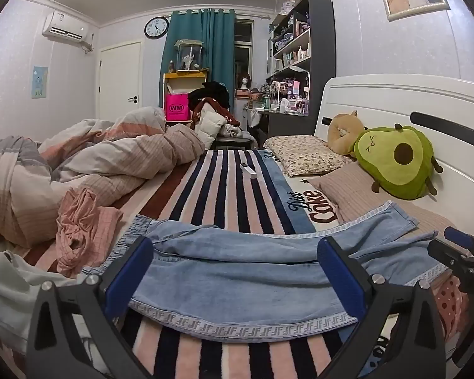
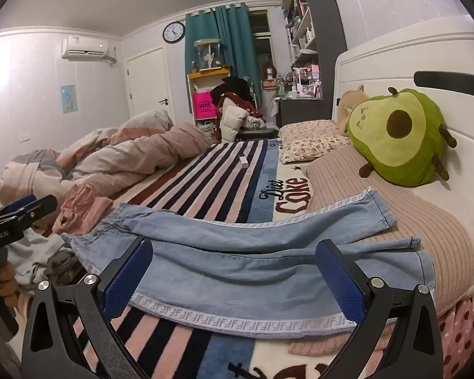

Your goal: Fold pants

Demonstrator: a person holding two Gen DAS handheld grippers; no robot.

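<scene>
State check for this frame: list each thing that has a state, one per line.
left hand-held gripper: open, empty, above the jeans
right hand-held gripper: open, empty, above the jeans
jeans: unfolded, laid flat across the striped blanket, legs toward the pillows
striped blanket: spread flat
duvet: bunched in a heap
pink garment: crumpled
door: shut
curtain: drawn aside

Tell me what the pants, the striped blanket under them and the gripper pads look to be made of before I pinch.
Pants: light-blue denim, probably thin and soft, judging by loose wrinkles; woven white logo tape along the side seam. Striped blanket: plush fleece, matte, fuzzy pile visible. Left gripper and right gripper pads: blue, dimpled texture, likely rubber, on black plastic-looking fingers.
</scene>
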